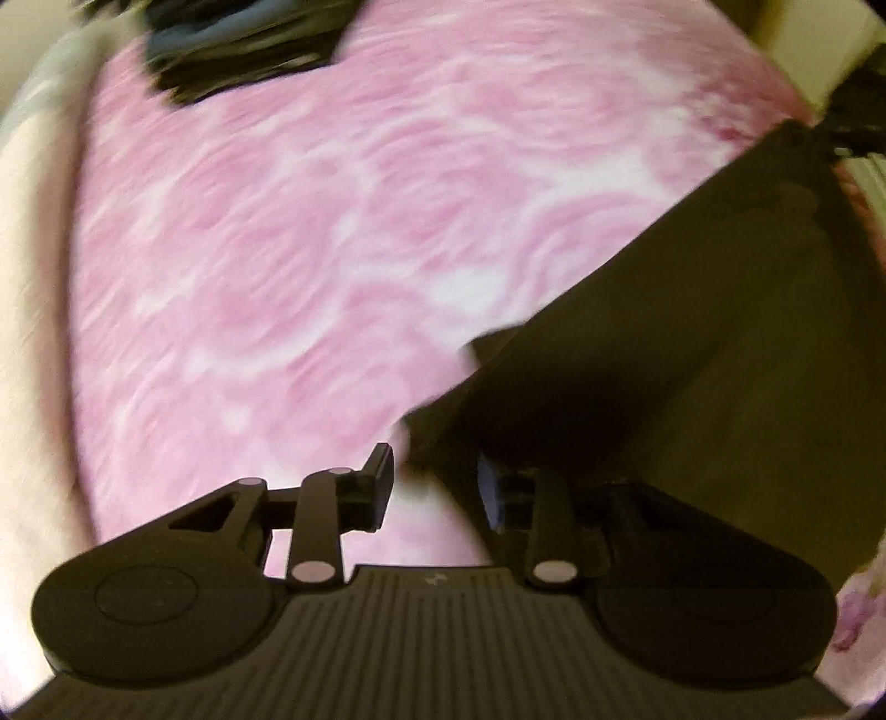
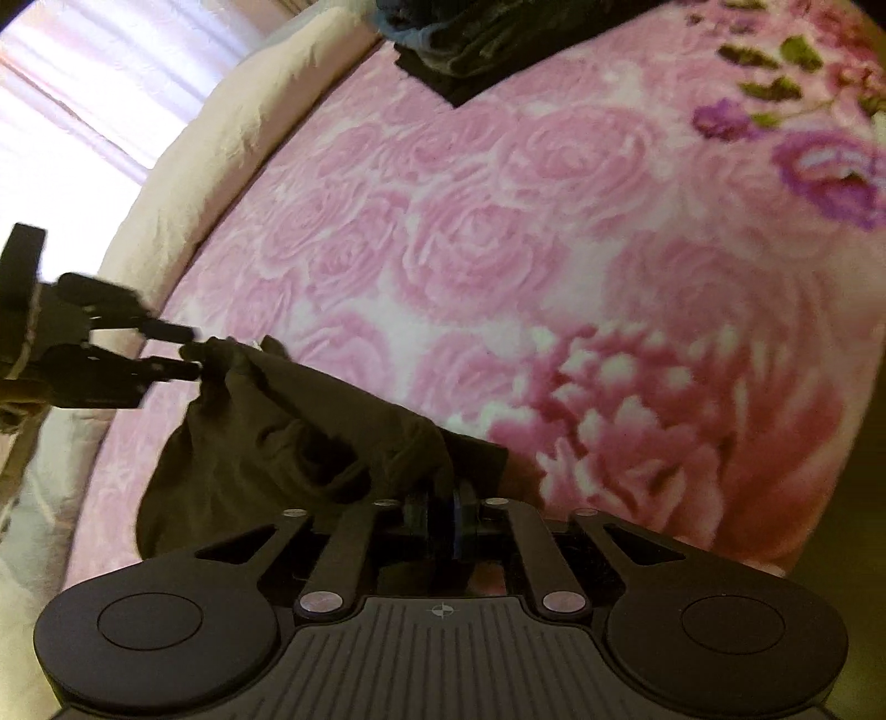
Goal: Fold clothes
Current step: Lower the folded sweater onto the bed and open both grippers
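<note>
A dark olive garment hangs stretched above the pink rose blanket. My right gripper is shut on one edge of it, close to the camera. My left gripper shows at the left of the right wrist view, its fingers apart at the garment's other corner. In the blurred left wrist view the left gripper is open, with the garment lying against its right finger and running up to the right.
A stack of folded dark clothes lies at the far end of the blanket, also in the left wrist view. A cream bed edge runs along the left. Purple flowers mark the blanket's right side.
</note>
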A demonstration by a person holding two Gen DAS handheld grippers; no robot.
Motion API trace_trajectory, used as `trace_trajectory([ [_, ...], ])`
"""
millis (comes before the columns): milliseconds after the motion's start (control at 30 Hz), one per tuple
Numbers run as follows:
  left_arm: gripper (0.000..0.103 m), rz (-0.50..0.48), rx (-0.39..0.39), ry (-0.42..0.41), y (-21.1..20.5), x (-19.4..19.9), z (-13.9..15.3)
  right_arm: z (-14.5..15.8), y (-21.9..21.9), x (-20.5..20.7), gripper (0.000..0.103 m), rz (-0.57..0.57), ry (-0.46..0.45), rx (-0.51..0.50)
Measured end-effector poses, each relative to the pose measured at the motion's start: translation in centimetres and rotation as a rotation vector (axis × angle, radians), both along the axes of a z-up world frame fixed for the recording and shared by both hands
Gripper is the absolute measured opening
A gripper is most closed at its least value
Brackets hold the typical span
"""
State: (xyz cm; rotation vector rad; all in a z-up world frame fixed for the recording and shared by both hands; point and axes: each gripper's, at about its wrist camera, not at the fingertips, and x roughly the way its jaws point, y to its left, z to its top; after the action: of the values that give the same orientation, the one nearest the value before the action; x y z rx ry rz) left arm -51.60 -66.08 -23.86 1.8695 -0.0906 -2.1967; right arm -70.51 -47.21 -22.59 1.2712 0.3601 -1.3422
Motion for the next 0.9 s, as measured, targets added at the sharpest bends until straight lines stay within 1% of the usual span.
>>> trace_trajectory([
  [33, 0.028, 0.037, -0.007, 0.006, -0.2, 0.9, 0.4, 0.4, 0.3, 0.1, 0.072, -0.022, 0.024, -0.007],
  [67, 0.028, 0.074, 0.004, 0.036, -0.2, 1.6, 0.9, 0.7, 0.6, 0.3, 0.078, -0.044, 0.049, -0.015],
  [100, 0.028, 0.111, 0.016, 0.066, -0.2, 2.4, 1.4, 1.1, 0.9, 0.4, 0.078, -0.066, 0.073, -0.022],
  [167, 0.027, 0.178, 0.053, 0.130, 0.0, 3.5, 2.2, 1.7, 1.1, 0.6, 0.078, -0.068, 0.066, -0.041],
  [200, 0.027, 0.194, 0.076, 0.159, 0.3, 3.6, 2.3, 2.0, 1.2, 0.8, 0.078, -0.061, 0.062, -0.054],
  [233, 0.027, 0.204, 0.104, 0.190, 0.7, 3.6, 2.2, 2.4, 1.3, 0.9, 0.078, -0.054, 0.058, -0.068],
  [300, 0.027, 0.192, 0.146, 0.200, 1.5, 2.7, 1.1, 3.1, 0.8, 2.0, 0.078, 0.009, 0.040, -0.108],
  [367, 0.025, 0.182, 0.187, 0.209, 2.2, 1.7, 0.0, 3.3, 0.2, 3.0, 0.078, 0.078, -0.003, -0.137],
  [433, 0.025, 0.188, 0.182, 0.185, 2.0, 1.0, -1.8, 2.9, -0.8, 4.3, 0.078, 0.140, -0.013, -0.126],
  [500, 0.027, 0.218, 0.166, 0.160, 1.2, 0.7, -3.2, 1.5, -1.5, 5.2, 0.078, 0.195, -0.011, -0.082],
  [533, 0.027, 0.228, 0.154, 0.157, 1.0, 0.9, -3.1, 0.7, -1.8, 5.4, 0.074, 0.207, 0.007, -0.062],
  [567, 0.028, 0.238, 0.141, 0.153, 0.8, 1.0, -3.1, 0.0, -2.1, 5.3, 0.067, 0.209, 0.028, -0.048],
  [600, 0.029, 0.248, 0.129, 0.150, 0.5, 1.2, -3.0, -0.7, -2.4, 4.7, 0.053, 0.194, 0.031, -0.035],
  [633, 0.029, 0.258, 0.117, 0.146, 0.3, 1.4, -3.0, -1.3, -2.7, 4.1, 0.048, 0.179, 0.033, -0.021],
  [700, 0.027, 0.278, 0.092, 0.139, -0.1, 1.7, -2.9, -1.6, -2.9, 2.9, 0.045, 0.145, 0.022, -0.025],
  [733, 0.024, 0.288, 0.080, 0.135, -0.3, 1.8, -2.8, -1.6, -2.9, 2.7, 0.045, 0.153, 0.052, -0.024],
  [800, 0.022, 0.327, 0.066, 0.135, -0.9, 2.5, -2.3, -1.3, -2.9, 2.6, 0.045, 0.168, 0.084, -0.029],
  [833, 0.019, 0.353, 0.064, 0.140, -1.3, 2.9, -1.9, -1.2, -2.8, 2.5, 0.045, 0.153, 0.084, -0.026],
  [867, 0.019, 0.347, 0.070, 0.159, -1.3, 3.0, -1.2, -1.0, -2.6, 2.4, 0.045, 0.137, 0.082, -0.022],
  [900, 0.019, 0.321, 0.095, 0.190, -1.0, 3.0, -0.5, -0.9, -2.5, 2.3, 0.045, 0.121, 0.081, -0.019],
])
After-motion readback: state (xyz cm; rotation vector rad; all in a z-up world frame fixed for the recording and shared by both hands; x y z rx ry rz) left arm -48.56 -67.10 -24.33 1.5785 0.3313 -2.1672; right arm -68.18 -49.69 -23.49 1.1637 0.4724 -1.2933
